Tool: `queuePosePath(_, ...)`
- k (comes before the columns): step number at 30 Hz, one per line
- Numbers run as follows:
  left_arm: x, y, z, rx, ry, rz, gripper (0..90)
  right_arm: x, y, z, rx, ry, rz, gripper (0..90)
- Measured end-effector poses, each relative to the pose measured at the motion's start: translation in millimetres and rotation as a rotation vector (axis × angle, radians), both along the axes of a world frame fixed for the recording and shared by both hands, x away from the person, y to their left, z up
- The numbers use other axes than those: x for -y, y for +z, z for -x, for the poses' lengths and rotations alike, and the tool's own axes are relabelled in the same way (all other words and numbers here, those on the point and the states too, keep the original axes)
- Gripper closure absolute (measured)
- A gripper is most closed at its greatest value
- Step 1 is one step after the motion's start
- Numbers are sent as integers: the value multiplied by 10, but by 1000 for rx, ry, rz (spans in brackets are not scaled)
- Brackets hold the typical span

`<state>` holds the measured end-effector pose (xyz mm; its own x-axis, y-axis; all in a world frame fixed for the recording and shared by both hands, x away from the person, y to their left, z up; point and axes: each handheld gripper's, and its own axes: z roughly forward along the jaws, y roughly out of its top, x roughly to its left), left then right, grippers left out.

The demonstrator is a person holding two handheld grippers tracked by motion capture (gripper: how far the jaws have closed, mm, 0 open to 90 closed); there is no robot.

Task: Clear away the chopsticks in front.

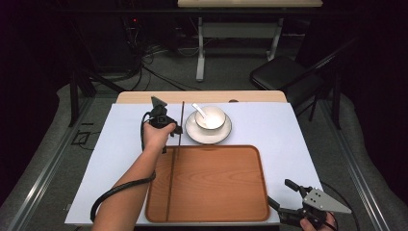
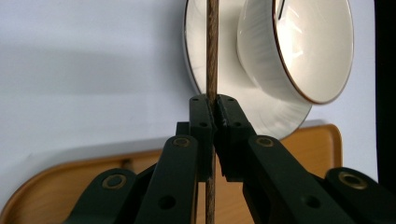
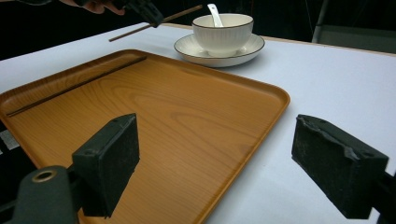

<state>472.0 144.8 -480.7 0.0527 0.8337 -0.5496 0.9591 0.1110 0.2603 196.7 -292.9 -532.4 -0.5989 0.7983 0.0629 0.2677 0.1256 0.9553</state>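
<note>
Right tongs: we hold the right gripper (image 1: 284, 197) at the lower right of the high view, jaws wide apart with nothing between them; in the right gripper view its two black pads (image 3: 109, 161) frame the near corner of the tray.
Tray: we see the wooden tray (image 1: 216, 183) in the lower middle of the high view, on the white table cover (image 1: 120, 144).
Resting chopstick: one dark chopstick (image 1: 171, 180) lies along the tray's left edge in the high view; in the right gripper view it runs along the far left rim (image 3: 70, 88).
Left tongs: we hold the left gripper (image 1: 179, 130) left of centre in the high view, jaws closed together on a second chopstick (image 1: 182, 120); in the left gripper view the pads (image 2: 201, 119) pinch the stick (image 2: 212, 56), which runs up the middle of the frame.
Held chopstick: lifted clear of the tray in the right gripper view (image 3: 154, 21), at upper left, just beside the saucer.
Saucer: white saucer (image 1: 192, 132) sits beyond the tray's far edge.
Bowl: white bowl (image 1: 211, 120) stands on the saucer with a white spoon (image 1: 199, 109) in it.
</note>
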Motion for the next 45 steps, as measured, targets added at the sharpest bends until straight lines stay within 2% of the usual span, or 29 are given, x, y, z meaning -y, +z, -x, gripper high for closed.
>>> queuePosePath(6, -224, 57, 250, -3, -13, 13, 858, 1, 2, 3, -3, -2, -2, 146)
queuePosePath(10, -376, 61, 475, -11, -17, 23, 858, 1, 2, 7, 0, -6, 0, 146)
queuePosePath(15, -521, 5, 755, -21, -18, 36, 858, 1, -1, 0, -9, -5, -4, 146)
queuePosePath(23, -701, -97, 1112, -49, -18, 65, 858, -4, 3, 0, -8, -9, 0, 146)
queuePosePath(28, -722, -159, 1243, -55, -17, 63, 858, -8, 1, -5, -9, -10, -2, 146)
queuePosePath(35, -720, -313, 1389, -88, -31, 61, 858, -8, 1, -5, -9, -12, -3, 146)
queuePosePath(41, -723, -432, 1446, -121, -31, 57, 858, -8, 3, -1, -10, -13, 0, 146)
queuePosePath(45, -691, -502, 1461, -125, -29, 57, 858, -8, 3, -2, -10, -13, 0, 146)
